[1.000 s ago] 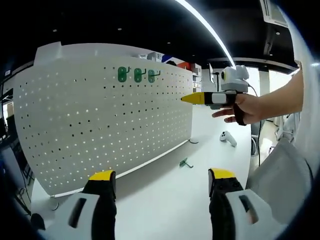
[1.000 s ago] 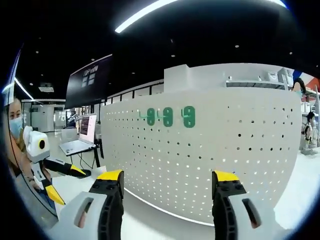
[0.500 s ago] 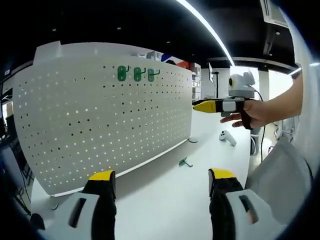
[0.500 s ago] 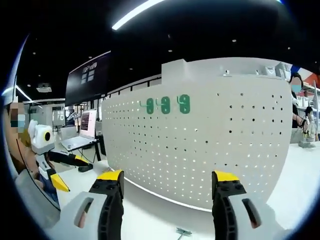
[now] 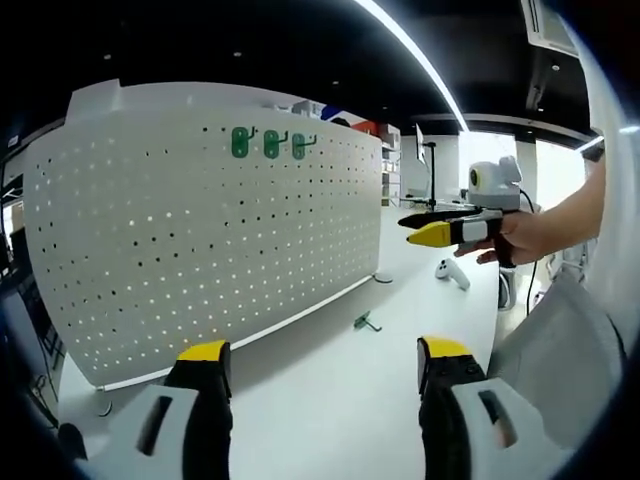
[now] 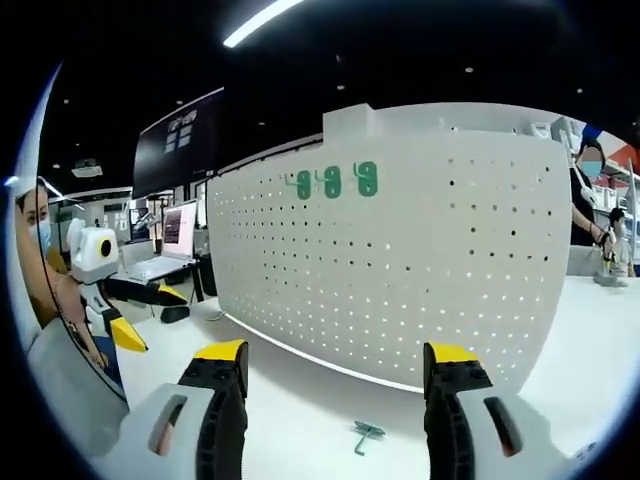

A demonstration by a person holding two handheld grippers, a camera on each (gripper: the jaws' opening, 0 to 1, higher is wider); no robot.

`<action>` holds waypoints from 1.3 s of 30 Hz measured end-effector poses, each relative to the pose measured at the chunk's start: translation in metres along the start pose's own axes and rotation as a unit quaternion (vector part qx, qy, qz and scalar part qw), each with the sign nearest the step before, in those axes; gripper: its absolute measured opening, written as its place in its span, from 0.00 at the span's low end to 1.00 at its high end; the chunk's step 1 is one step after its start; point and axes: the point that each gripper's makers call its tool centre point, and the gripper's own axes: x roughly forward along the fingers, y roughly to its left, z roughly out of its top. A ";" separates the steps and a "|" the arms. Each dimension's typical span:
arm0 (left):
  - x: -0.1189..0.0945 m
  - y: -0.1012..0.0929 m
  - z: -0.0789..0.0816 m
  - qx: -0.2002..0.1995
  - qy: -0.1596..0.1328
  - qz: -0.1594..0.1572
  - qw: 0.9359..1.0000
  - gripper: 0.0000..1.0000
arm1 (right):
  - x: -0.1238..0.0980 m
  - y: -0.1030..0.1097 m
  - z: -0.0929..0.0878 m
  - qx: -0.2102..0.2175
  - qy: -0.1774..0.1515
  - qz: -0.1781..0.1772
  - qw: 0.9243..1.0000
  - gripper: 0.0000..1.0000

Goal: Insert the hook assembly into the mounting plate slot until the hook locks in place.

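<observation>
A white pegboard mounting plate (image 5: pixel 200 230) (image 6: pixel 400 260) stands upright on the white table. Three green hooks (image 5: pixel 268 144) (image 6: pixel 334 182) hang in a row near its top. A loose green hook (image 5: pixel 366 322) (image 6: pixel 366 435) lies on the table in front of the plate. My left gripper (image 5: pixel 325 360) is open and holds nothing, well short of the plate. My right gripper (image 6: pixel 335 365) is open too, empty, just above the loose hook. It also shows in the left gripper view as the right gripper (image 5: pixel 425 229), held by a hand, jaws slightly apart.
A white controller (image 5: pixel 456 275) lies on the table (image 5: pixel 340 400) at the right. A laptop (image 6: pixel 170 250) sits on a far desk left of the plate. A person stands at the left edge, holding the left gripper (image 6: pixel 130 315). Another person stands behind at the far right.
The right gripper has come down and back from the plate's upper edge toward the table. The loose hook now sits between its jaws in the right gripper view. The left gripper barely moved.
</observation>
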 end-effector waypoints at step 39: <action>-0.002 -0.005 -0.028 -0.019 0.023 -0.004 1.000 0.78 | -0.037 0.003 -0.053 0.023 0.066 0.001 0.998 0.69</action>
